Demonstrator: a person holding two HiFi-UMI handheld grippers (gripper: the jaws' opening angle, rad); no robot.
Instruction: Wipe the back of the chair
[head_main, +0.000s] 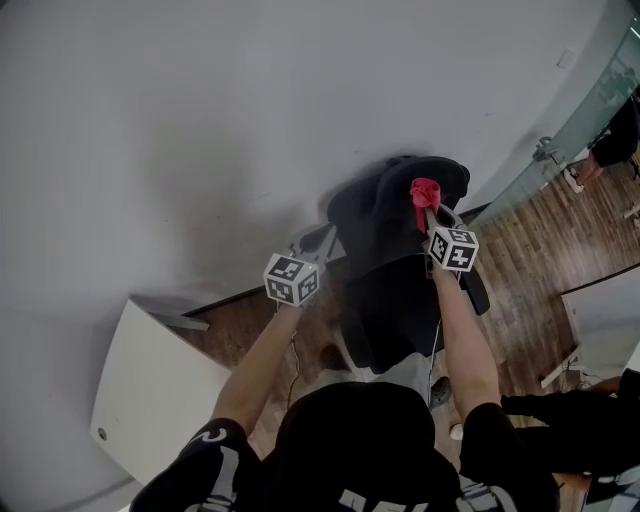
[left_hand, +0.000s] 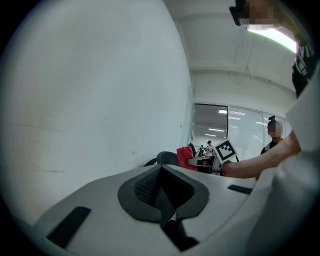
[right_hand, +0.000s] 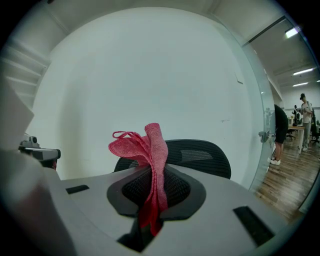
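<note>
A plain white wall (head_main: 250, 90) fills the far side; a wooden floor (head_main: 545, 235) runs along its foot to the right; a glass partition (head_main: 595, 95) with a metal handle (head_main: 545, 150) stands at the far right; a person in dark clothes (head_main: 615, 135) leans forward just beyond it; a white flat-topped unit (head_main: 150, 385) sits near left against the wall; ceiling light strips (right_hand: 295, 32) glow at the far right, above a second person (right_hand: 303, 115) standing farther off.
</note>
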